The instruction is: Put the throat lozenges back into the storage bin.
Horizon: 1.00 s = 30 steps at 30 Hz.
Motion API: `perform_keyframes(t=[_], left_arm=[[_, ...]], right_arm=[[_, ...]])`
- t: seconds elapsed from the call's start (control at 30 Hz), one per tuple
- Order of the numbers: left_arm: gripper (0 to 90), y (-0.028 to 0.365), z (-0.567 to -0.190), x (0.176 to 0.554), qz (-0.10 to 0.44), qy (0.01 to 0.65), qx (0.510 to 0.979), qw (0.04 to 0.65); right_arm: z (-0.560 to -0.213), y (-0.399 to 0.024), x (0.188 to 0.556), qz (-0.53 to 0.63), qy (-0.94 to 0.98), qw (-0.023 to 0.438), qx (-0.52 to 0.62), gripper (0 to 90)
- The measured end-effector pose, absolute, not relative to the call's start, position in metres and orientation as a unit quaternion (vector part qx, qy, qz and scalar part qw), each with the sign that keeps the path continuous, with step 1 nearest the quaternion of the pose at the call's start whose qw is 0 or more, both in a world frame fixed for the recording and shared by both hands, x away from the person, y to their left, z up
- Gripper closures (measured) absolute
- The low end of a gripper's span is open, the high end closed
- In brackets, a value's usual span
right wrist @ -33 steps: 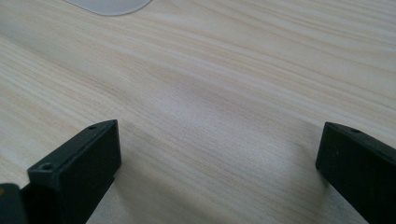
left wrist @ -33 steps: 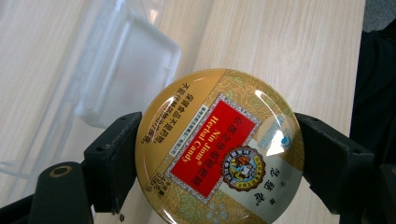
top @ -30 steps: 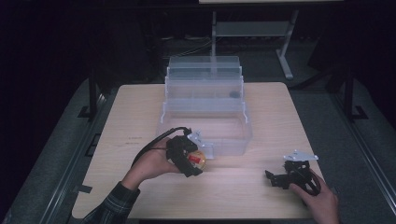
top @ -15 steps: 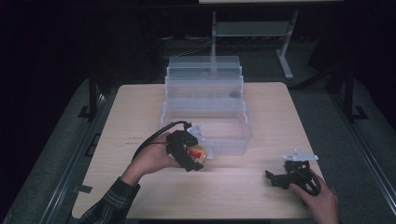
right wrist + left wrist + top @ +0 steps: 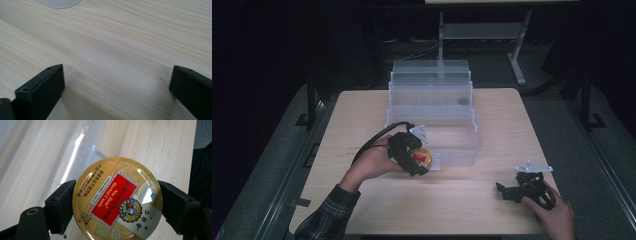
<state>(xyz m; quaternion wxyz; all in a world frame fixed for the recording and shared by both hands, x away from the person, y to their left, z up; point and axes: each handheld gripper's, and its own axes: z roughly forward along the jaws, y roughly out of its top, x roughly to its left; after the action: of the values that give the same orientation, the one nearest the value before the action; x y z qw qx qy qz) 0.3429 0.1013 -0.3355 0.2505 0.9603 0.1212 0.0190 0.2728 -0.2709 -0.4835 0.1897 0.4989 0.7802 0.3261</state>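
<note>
The left gripper [image 5: 416, 159] has a firm hold of the round candy tin [image 5: 422, 158], and in the left gripper view the grip is plain: the two black jaws press on opposite edges of the tin [image 5: 117, 199], its gold lid with the red "Herbal Candy" label facing the camera. The tin is up off the table [image 5: 362, 115], carried just at the near left corner of the clear tiered organizer [image 5: 432, 125], whose lowest, front bin sits open right beside it. So this looks like the carry step: the tin is picked and on its way, not yet set down.

Over on the other side, the right gripper [image 5: 517, 189] rests low on the wood near the table's front edge, well apart from the organizer. In the right gripper view its jaws stand wide apart with nothing but bare wood grain [image 5: 112, 50] between them, so that one is idle, released.

What comes next, I reckon, is a short lift and a reach forward, getting the tin over the front wall of that nearest bin. The wall is clear plastic and easy to misjudge, so the left hand [image 5: 372, 162] needs height enough to clear the rim before lowering and letting the jaws spread. Which tier the tin is meant for, I cannot tell from here.
</note>
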Motion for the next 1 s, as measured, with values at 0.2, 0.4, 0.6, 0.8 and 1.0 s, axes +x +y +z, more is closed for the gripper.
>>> perform_keyframes(t=[0.2,0.4,0.6,0.8,1.0], left_arm=[[19.4,0.102,-0.331,0.349,0.021,0.126,0.958,0.255],[19.4,0.103,-0.329,0.354,0.024,0.135,0.957,0.256],[19.4,0.105,-0.328,0.361,0.028,0.145,0.956,0.254],[19.4,0.109,-0.327,0.367,0.033,0.159,0.953,0.255],[19.4,0.115,-0.328,0.374,0.032,0.174,0.950,0.257]], right_arm=[[-0.484,-0.271,0.273,0.327,0.780,0.190,0.499,0.0],[-0.484,-0.271,0.273,0.326,0.780,0.189,0.499,0.0],[-0.484,-0.271,0.273,0.326,0.780,0.189,0.499,0.0],[-0.484,-0.271,0.273,0.326,0.780,0.190,0.498,0.0],[-0.484,-0.271,0.273,0.326,0.780,0.189,0.499,0.0]])
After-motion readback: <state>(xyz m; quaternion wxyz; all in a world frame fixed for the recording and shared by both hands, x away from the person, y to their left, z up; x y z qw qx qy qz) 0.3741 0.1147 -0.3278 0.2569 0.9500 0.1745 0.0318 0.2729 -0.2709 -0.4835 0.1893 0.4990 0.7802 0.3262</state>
